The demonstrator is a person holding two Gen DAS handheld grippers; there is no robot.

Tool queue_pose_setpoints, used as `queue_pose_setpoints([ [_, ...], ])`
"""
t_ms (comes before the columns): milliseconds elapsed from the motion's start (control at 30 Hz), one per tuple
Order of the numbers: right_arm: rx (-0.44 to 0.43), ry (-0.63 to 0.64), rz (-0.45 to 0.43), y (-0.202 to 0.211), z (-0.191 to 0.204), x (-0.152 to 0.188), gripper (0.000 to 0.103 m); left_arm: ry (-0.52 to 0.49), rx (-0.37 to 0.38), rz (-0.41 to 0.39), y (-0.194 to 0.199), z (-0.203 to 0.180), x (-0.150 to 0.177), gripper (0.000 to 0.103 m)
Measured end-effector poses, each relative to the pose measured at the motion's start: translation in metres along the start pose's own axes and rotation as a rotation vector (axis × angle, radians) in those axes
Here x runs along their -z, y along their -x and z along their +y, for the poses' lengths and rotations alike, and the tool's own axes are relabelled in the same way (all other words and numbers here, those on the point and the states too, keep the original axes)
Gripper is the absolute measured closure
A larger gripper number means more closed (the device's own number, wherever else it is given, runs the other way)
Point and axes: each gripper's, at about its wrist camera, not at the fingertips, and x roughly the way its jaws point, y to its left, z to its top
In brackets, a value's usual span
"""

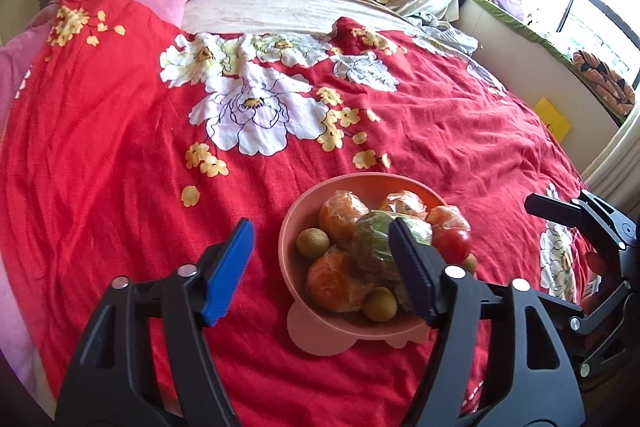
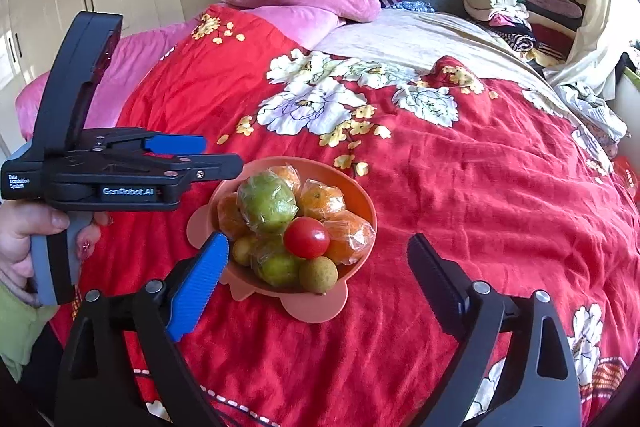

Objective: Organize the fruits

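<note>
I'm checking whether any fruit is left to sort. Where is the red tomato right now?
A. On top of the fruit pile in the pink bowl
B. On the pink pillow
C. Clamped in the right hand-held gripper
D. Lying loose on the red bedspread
A: the red tomato sits on the wrapped fruit in the pink bowl, and no pad touches it.

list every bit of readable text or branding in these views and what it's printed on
"GenRobot.AI": white lettering on the side of the left gripper, right wrist view.
"Data Acquisition System": small white print at the rear end of that same gripper's body.
No other readable text; the fruit, bowl and bedspread carry none.
</note>
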Motion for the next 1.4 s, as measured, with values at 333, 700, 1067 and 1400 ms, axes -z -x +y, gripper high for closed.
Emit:
queue_pose_setpoints([
  [333, 0.027, -0.013, -0.035, 0.023, 0.001, 0.002, 0.006, 0.004, -0.019, -0.049, 0.026, -0.006, 0.004, 0.020],
  [700, 0.053, -0.017, -0.069, 0.044, 0.005, 0.004, 0.005, 0.036, -0.065, -0.082, 0.051, -0.008, 0.014, 0.010],
  [1067, 0.097, -0.026, -0.085, 0.065, 0.001, 0.012, 0.005, 0.032, -0.099, -0.120, 0.074, -0.021, 0.029, 0.010],
  [1400, 0.116, -0.056, -0.090, 0.075, -0.005, 0.027, 0.005, 0.036, -0.128, -0.117, 0.089, -0.036, 0.063, 0.010],
])
